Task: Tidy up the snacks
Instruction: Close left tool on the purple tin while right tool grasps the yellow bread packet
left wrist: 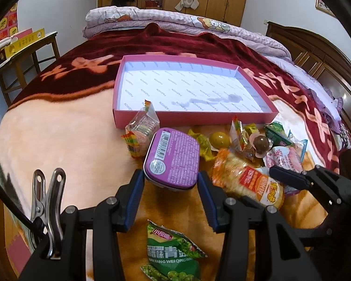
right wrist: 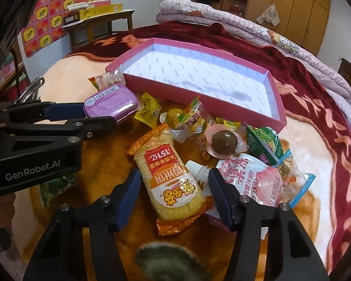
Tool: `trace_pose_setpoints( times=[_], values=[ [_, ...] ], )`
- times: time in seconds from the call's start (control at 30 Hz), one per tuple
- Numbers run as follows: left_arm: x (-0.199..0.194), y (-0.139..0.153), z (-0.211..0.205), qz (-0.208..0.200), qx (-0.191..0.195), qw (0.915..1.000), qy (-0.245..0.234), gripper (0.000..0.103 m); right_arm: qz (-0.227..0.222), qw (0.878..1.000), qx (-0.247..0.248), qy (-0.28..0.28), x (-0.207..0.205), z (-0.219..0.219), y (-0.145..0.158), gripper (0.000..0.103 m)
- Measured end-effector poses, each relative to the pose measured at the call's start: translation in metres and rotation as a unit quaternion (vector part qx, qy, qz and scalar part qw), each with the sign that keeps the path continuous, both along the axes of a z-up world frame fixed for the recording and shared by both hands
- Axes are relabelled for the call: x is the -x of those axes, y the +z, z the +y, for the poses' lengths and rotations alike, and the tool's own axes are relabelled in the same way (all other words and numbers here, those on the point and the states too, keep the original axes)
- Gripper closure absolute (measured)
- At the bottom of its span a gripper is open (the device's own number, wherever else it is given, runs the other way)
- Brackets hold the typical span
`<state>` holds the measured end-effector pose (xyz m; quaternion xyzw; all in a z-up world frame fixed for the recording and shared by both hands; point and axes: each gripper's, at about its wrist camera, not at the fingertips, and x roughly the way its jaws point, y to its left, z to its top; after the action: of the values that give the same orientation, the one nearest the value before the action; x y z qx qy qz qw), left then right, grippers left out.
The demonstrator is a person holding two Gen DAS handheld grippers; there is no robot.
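A pink box (left wrist: 194, 117) with a white lining lies open and empty on the bed; it also shows in the right wrist view (right wrist: 199, 98). A purple tin (left wrist: 172, 158) lies in front of it. My left gripper (left wrist: 170, 182) is open, its fingers on either side of the tin's near end; it also shows in the right wrist view (right wrist: 98, 114). My right gripper (right wrist: 174, 181) is open around an orange rice-cracker pack (right wrist: 173, 175), also seen from the left wrist (left wrist: 248, 178). A pink pouch (right wrist: 252, 178) lies just right of it.
Loose snacks lie between the grippers and the box: a brown egg pack (right wrist: 223, 144), yellow candies (right wrist: 149, 110), a green packet (right wrist: 264, 146), a cracker pack (left wrist: 142, 128). A green pea bag (left wrist: 173, 255) lies under my left gripper. A wooden table (left wrist: 23, 56) stands far left.
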<state>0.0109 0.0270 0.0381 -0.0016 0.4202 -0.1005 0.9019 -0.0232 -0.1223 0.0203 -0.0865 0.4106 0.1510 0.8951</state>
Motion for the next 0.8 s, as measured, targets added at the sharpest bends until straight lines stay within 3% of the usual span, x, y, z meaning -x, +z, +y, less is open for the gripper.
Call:
trace_pose_setpoints(
  times=[0.2, 0.23, 0.27, 0.8],
  values=[
    [0.006, 0.009, -0.001, -0.012, -0.002, 0.9999, -0.002, 0.055, 0.01, 1.0, -0.025, 0.0, 0.001, -0.004, 0.002, 0.057],
    [0.007, 0.011, -0.001, -0.013, -0.002, 0.9999, -0.002, 0.071, 0.011, 0.999, -0.03, 0.001, 0.002, -0.005, 0.003, 0.058],
    [0.008, 0.013, -0.001, -0.013, -0.001, 0.9999, -0.004, 0.076, 0.01, 0.999, -0.036, 0.002, 0.003, -0.006, 0.005, 0.058],
    [0.014, 0.017, 0.012, -0.012, 0.009, 0.9999, -0.002, 0.078, -0.003, 0.997, -0.073, -0.017, 0.014, -0.024, 0.019, 0.058]
  ],
)
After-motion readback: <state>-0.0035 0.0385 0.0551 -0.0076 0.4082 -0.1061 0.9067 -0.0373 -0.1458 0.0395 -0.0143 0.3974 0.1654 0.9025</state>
